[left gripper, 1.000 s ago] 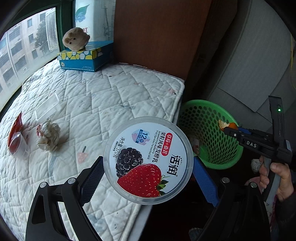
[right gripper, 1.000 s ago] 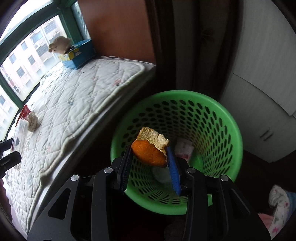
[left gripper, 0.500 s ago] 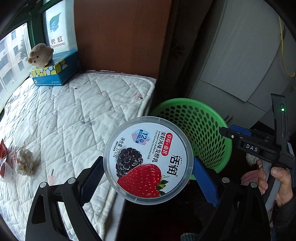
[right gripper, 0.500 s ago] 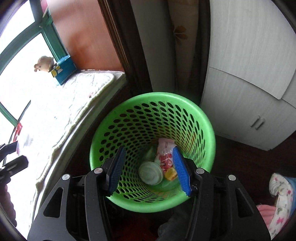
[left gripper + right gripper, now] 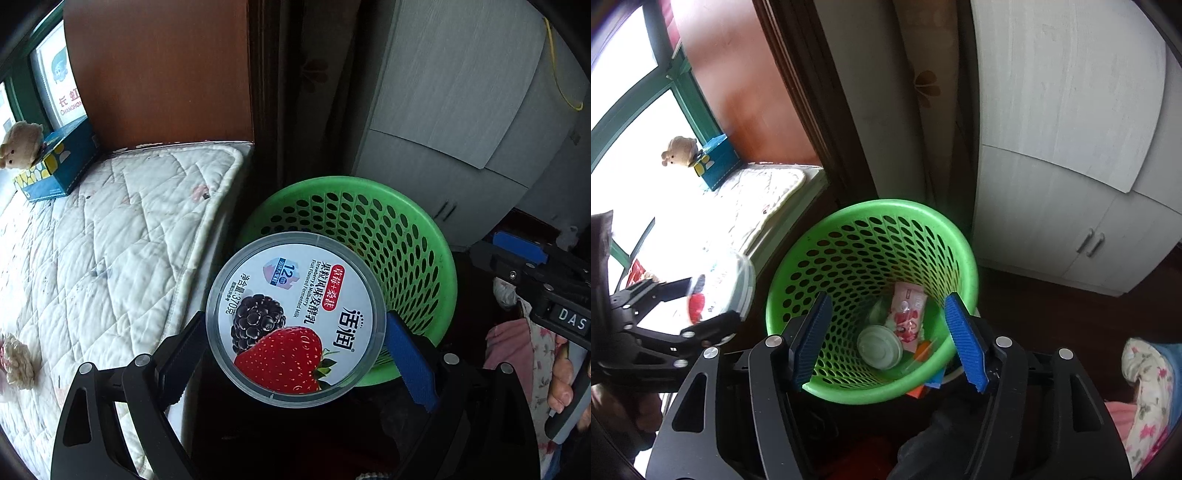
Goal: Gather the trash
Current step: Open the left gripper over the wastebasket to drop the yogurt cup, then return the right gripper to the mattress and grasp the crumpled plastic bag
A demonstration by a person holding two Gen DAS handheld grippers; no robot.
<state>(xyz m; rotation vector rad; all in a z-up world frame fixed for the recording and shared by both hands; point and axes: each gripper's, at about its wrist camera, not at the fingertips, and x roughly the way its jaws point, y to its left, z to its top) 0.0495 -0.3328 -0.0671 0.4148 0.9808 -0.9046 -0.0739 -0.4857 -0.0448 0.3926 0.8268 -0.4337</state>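
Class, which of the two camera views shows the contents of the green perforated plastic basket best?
The right wrist view: it looks straight down into the green perforated plastic basket, showing a pink wrapper and a round clear lid at the bottom. The left wrist view shows only its rim and far wall; the round yogurt tub hides the inside.

You are working in a home bedroom: quilted mattress (image 5: 110,236) under a window (image 5: 635,110), plush toy (image 5: 18,142) on a tissue box (image 5: 59,166), grey wardrobe (image 5: 1063,147) with handles, green perforated wastebasket (image 5: 871,221) on dark floor.
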